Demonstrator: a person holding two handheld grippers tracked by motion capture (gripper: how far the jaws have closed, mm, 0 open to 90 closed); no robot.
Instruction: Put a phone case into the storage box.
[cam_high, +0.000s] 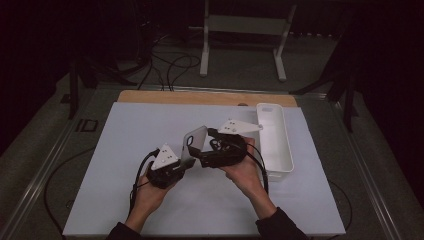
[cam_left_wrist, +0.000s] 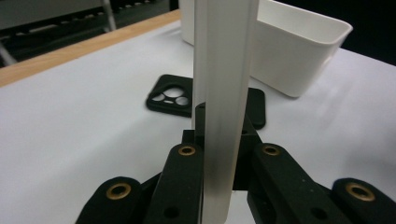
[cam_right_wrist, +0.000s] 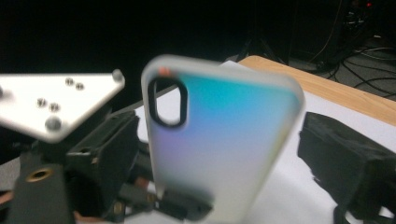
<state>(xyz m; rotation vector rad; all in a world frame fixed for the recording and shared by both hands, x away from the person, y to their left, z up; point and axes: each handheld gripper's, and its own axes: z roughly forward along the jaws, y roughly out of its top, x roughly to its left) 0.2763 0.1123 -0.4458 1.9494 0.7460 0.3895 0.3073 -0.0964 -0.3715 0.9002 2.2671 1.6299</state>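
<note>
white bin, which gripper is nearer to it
Right. The right gripper sits just beside the white bin's near end, while the left gripper is farther out, holding the frosted phone case.

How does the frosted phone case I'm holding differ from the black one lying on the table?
The frosted phone case is pale and translucent; the black phone case is opaque. The frosted one stands on edge above the table, clamped in the left tool; the black one lies flat on the white mat, untouched. The frosted case has one oval camera cutout; the black one shows several round openings. Both are empty phone cases.
</note>
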